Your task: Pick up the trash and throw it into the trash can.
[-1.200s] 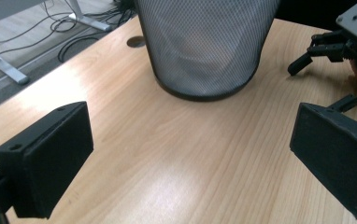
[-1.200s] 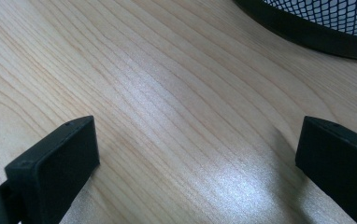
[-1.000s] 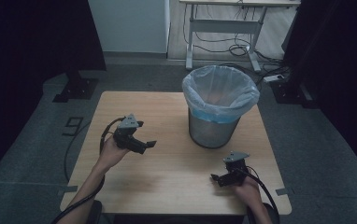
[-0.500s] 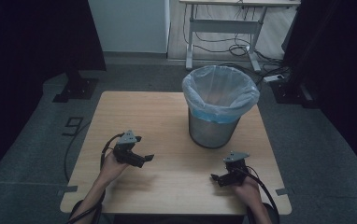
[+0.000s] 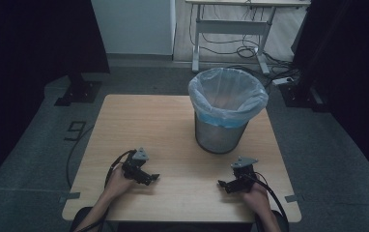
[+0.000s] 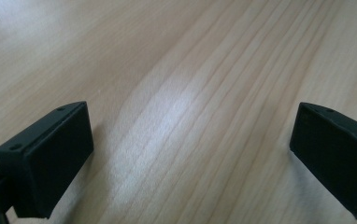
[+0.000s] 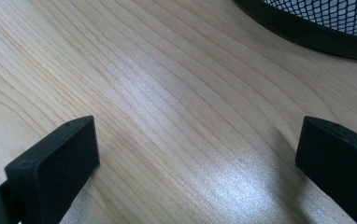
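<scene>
My left gripper (image 5: 149,178) rests low on the wooden table (image 5: 144,121) near its front left, held by a hand, jaws pointing right. Seen from its own camera, the left gripper (image 6: 190,158) is open with bare wood between the jaws. At the front right my right gripper (image 5: 222,185) lies on the table, jaws pointing left. The right gripper view shows my right gripper (image 7: 197,163) open wide and empty, with the base of the mesh bin (image 7: 307,28) just ahead.
A metal mesh waste bin (image 5: 221,137) lined with a pale blue bag (image 5: 227,94) stands on the table's back right part. A white desk frame (image 5: 231,29) with cables stands on the floor beyond. Dark curtains flank both sides.
My left gripper has come down and back toward the front edge, settling on the table. The right gripper has stayed in place.
</scene>
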### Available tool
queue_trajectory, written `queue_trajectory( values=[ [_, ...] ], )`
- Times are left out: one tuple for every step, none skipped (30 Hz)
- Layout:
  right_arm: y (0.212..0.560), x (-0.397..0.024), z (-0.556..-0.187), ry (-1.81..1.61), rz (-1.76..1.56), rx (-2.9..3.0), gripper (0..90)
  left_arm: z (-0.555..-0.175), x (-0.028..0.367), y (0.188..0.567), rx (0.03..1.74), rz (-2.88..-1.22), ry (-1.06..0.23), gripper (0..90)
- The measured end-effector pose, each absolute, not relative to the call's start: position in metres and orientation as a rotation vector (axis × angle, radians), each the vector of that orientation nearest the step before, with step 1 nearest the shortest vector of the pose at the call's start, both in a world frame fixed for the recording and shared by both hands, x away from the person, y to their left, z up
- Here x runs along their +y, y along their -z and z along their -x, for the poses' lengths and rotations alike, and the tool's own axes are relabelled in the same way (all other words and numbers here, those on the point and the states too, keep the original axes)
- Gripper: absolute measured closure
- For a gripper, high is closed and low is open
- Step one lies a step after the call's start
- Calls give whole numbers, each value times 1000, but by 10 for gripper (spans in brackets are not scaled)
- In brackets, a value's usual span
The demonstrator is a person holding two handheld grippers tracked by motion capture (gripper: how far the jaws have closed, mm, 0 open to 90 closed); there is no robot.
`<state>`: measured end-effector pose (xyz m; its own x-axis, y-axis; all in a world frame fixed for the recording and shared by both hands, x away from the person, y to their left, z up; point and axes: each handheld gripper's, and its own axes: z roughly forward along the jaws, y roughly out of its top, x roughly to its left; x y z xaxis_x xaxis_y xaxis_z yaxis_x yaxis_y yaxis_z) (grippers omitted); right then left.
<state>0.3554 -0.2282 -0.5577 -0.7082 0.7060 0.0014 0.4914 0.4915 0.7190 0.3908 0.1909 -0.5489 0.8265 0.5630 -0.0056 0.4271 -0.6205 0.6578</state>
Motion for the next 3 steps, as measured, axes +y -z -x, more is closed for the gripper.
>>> queue_trajectory(
  values=[
    [558,-228,-355,-1038,-1012,2446,0,-391,190,549,721,-2335,-268,0],
    [558,-228,-355,-1038,-1012,2446,0,-391,190,549,724,-2336,-269,0],
    [558,-228,-355,-1038,-1014,2444,0,-391,191,549,728,-2334,-269,0]
  ],
)
